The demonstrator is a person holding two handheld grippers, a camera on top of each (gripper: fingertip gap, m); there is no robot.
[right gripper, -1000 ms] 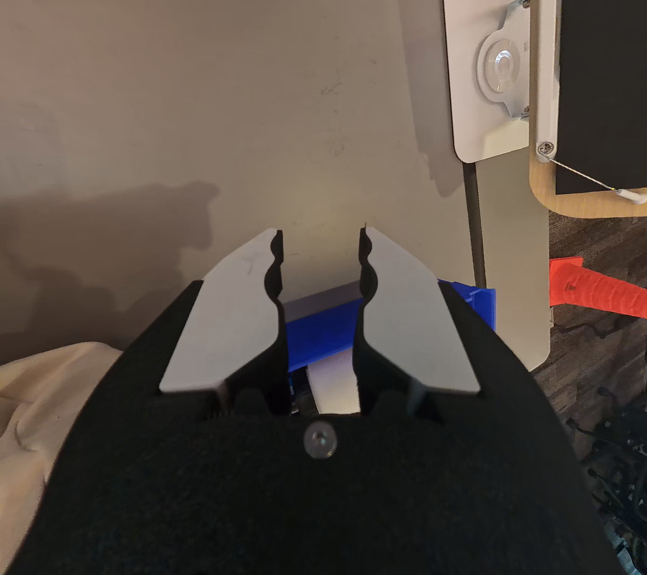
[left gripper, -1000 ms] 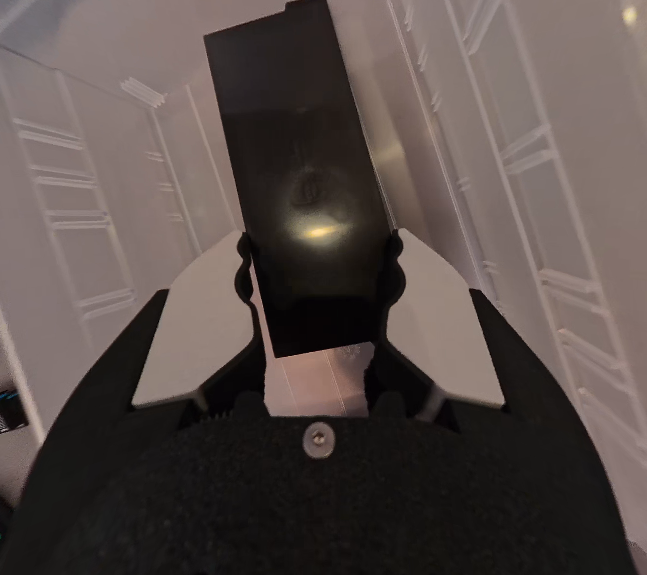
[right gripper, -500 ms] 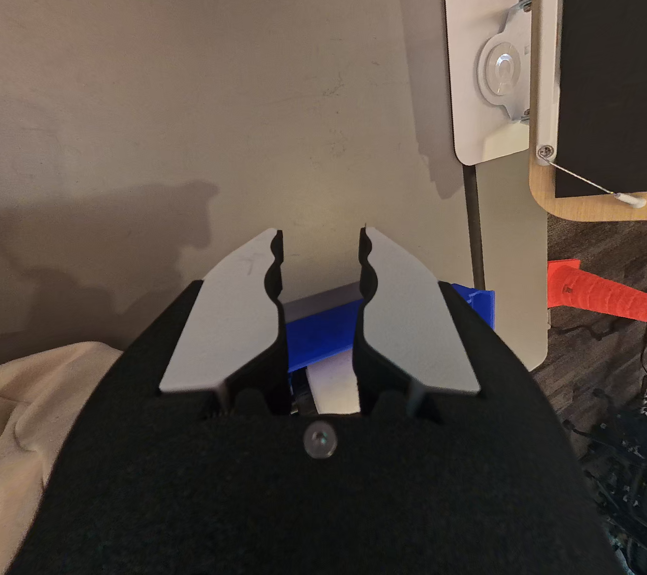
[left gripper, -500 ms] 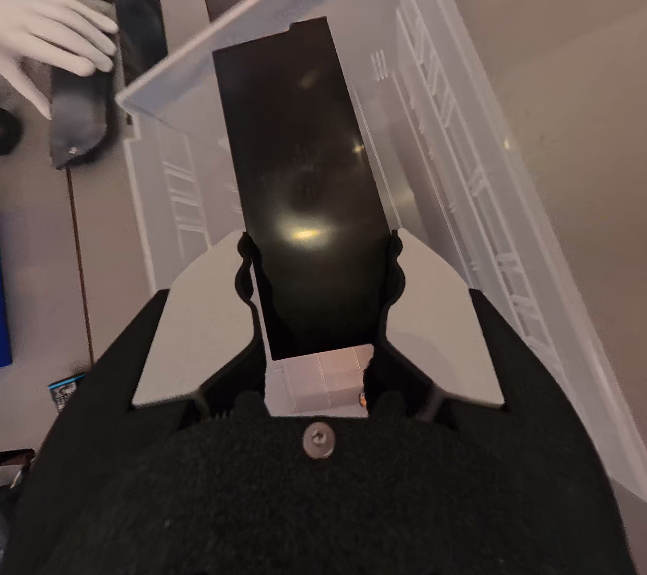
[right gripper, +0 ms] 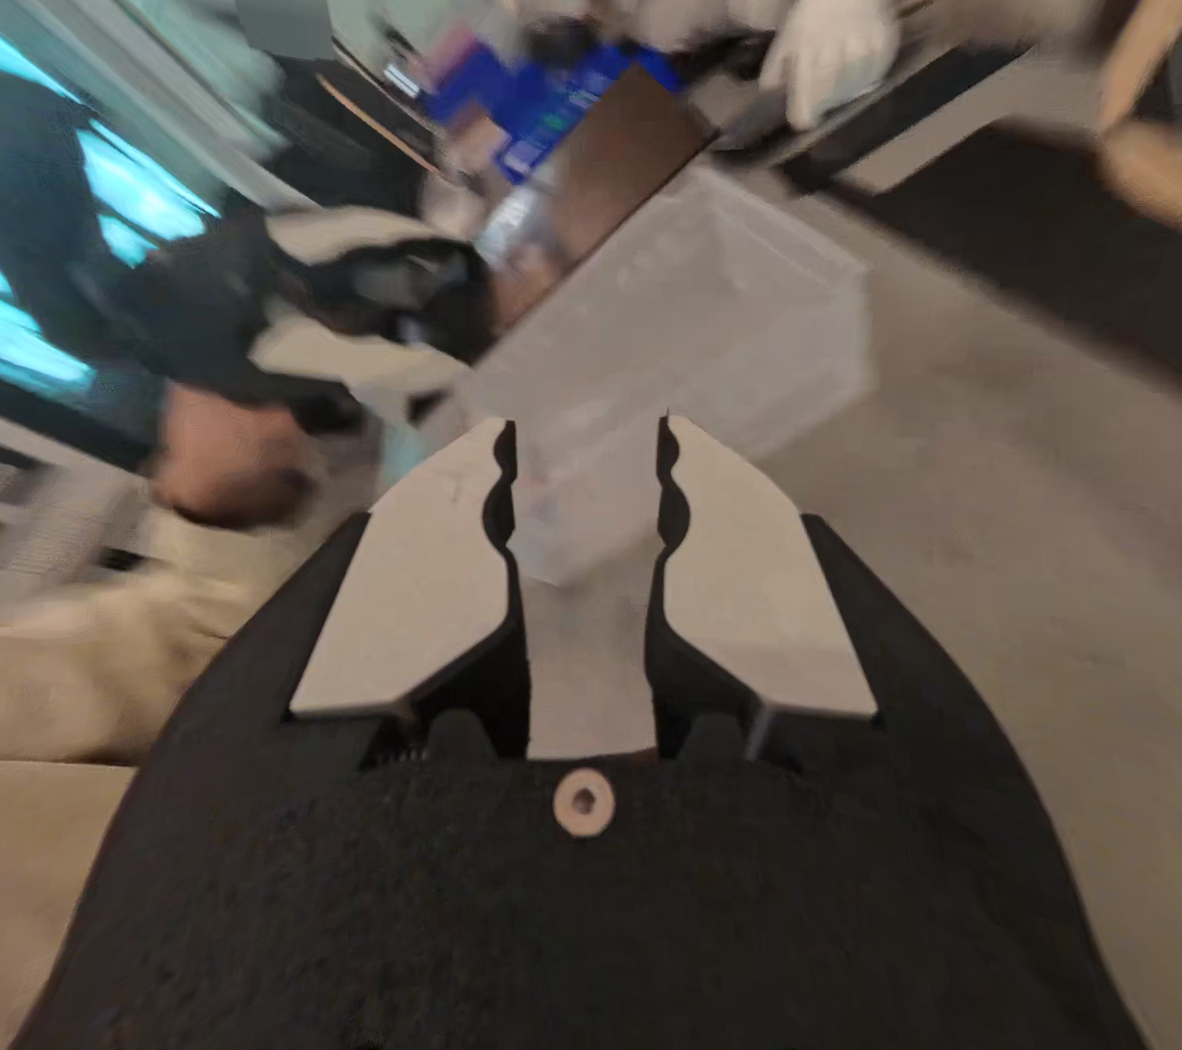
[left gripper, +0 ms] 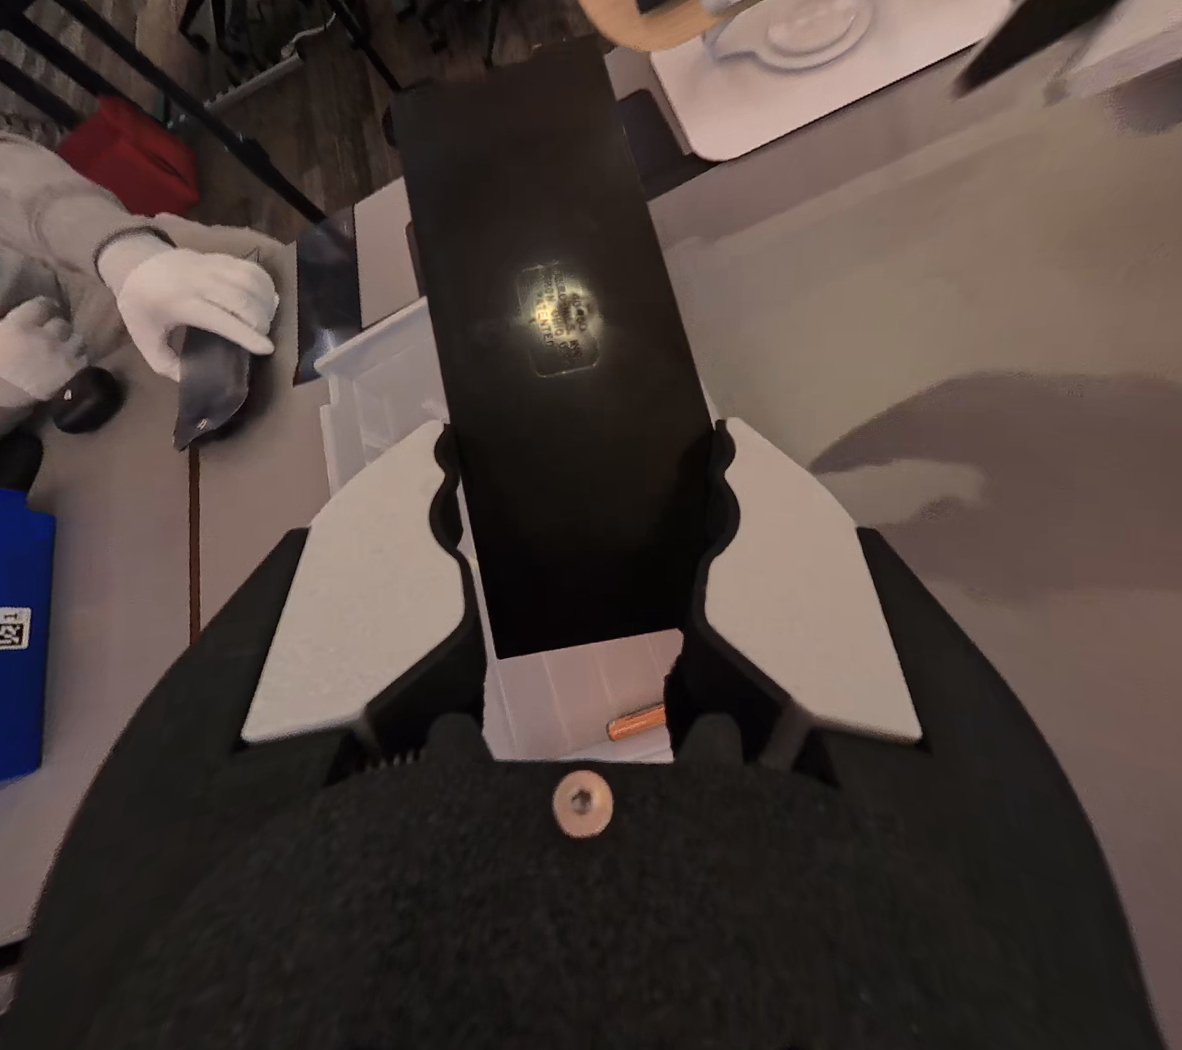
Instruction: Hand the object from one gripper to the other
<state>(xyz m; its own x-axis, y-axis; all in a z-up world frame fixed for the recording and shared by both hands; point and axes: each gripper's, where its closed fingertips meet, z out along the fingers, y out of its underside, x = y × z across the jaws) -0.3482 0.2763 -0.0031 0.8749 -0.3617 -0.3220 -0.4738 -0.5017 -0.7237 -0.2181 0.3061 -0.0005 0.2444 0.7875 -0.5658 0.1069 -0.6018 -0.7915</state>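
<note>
Black flat rectangular slab (left gripper: 550, 354) sits clamped by its long edges in the left gripper (left gripper: 579, 469), long axis running straight out ahead, far end free. Below: translucent plastic bin (left gripper: 377, 386) on the grey surface (left gripper: 895, 316). Right gripper (right gripper: 585, 463) empty, jaws part-open, view blurred; slab (right gripper: 614, 156) lies well ahead of it. Receiving grasp judged not yet begun.

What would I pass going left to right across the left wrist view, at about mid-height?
Blue box → white-gloved hand → clear plastic bin → black flat object held in the left gripper → grey table.
</note>
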